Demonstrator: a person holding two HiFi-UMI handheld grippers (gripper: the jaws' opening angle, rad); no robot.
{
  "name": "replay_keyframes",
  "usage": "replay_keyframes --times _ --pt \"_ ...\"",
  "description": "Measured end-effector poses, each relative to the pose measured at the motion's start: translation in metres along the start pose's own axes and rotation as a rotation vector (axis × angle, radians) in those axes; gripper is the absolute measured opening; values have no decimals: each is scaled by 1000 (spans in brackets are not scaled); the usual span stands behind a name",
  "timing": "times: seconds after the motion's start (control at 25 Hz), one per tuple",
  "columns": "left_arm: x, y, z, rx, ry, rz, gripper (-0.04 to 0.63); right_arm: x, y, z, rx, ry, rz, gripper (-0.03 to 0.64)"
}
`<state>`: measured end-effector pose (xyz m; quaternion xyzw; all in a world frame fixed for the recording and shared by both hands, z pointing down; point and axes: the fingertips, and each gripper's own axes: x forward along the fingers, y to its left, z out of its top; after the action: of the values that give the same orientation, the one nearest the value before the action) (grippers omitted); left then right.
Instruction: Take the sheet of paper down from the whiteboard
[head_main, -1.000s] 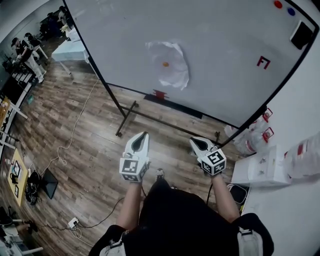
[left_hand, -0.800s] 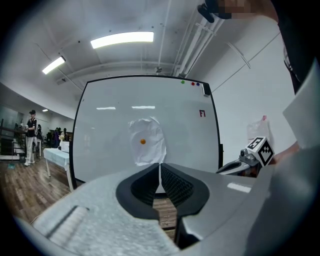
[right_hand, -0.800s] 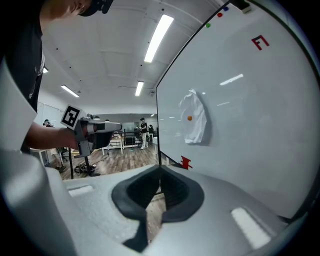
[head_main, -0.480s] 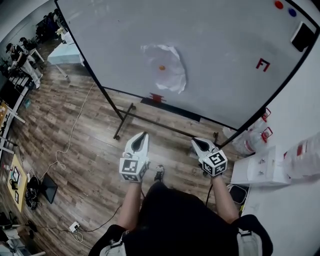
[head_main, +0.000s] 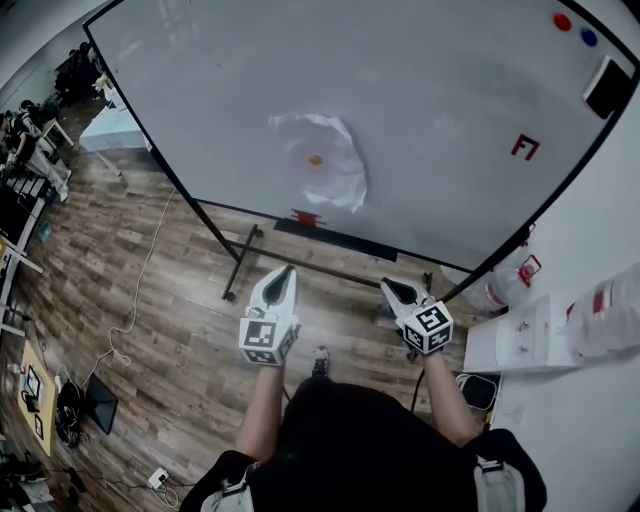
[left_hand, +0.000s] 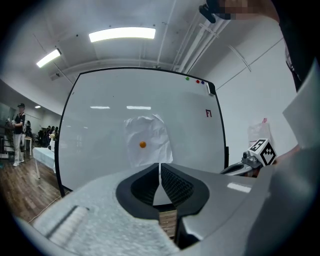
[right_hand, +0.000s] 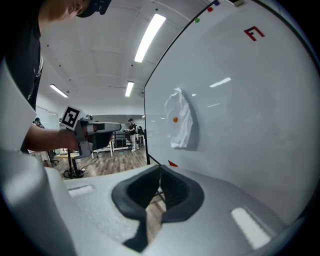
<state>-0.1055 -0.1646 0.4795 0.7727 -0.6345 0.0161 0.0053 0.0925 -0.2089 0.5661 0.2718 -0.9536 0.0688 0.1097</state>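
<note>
A crumpled white sheet of paper (head_main: 322, 158) hangs on the whiteboard (head_main: 430, 120), pinned by a small orange magnet (head_main: 315, 160). The left gripper view shows the paper (left_hand: 147, 140) straight ahead, its magnet (left_hand: 142, 144) near the middle; the right gripper view shows the paper (right_hand: 180, 125) from the side. My left gripper (head_main: 286, 272) and right gripper (head_main: 387, 287) are both shut and empty, held side by side in front of the board's lower edge, well short of the paper. The left gripper (left_hand: 159, 167) points level at the sheet.
The whiteboard stands on a black frame (head_main: 240, 262) over a wooden floor (head_main: 150, 300). A red F mark (head_main: 525, 147), red and blue magnets (head_main: 562, 20) and a black eraser (head_main: 608, 88) sit at its upper right. White boxes and bags (head_main: 520, 330) stand at the right; people and desks (head_main: 25, 130) far left.
The board and paper have grown larger and shifted down-left in the head view as I moved nearer. Both grippers stayed shut and kept their spacing.
</note>
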Motion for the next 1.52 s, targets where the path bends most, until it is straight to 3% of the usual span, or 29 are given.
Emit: replay_keyframes --times 0.92,1.24,1.52 --pt "115 86 -2 -21 -6 -118 23 106 -50 35 -3 14 -77 5" --pt "146 110 5 -30 -43 -161 23 127 -65 57 -9 -37 -150 5" --pt "167 130 6 -26 -63 -205 23 133 -79 94 -3 -149 -250 5"
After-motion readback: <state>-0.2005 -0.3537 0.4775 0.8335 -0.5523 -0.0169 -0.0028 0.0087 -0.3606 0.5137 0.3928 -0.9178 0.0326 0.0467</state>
